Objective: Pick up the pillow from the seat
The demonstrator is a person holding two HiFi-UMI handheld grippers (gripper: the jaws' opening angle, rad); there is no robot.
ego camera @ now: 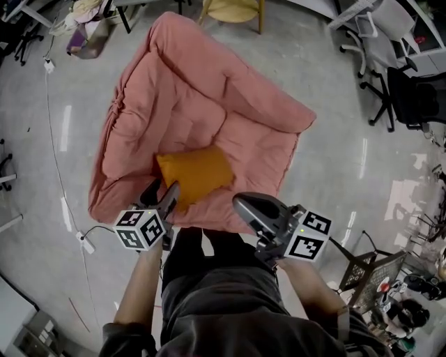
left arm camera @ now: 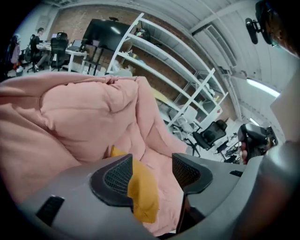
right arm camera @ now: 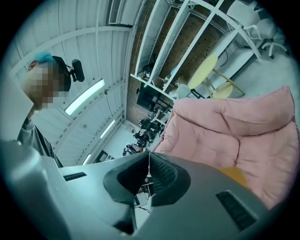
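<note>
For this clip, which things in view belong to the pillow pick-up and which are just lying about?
Job: orange pillow; pink seat under it; left tool, open around the pillow's corner; right tool, shut and empty.
Lying about: wooden stool; black office chair; white office chair.

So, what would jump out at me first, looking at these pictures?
A big pink padded seat sprawls on the grey floor, with a bright orange pillow lying on its near part. The left gripper has its jaws open around the pillow's edge, while the right gripper hangs shut and empty beside it.
</note>
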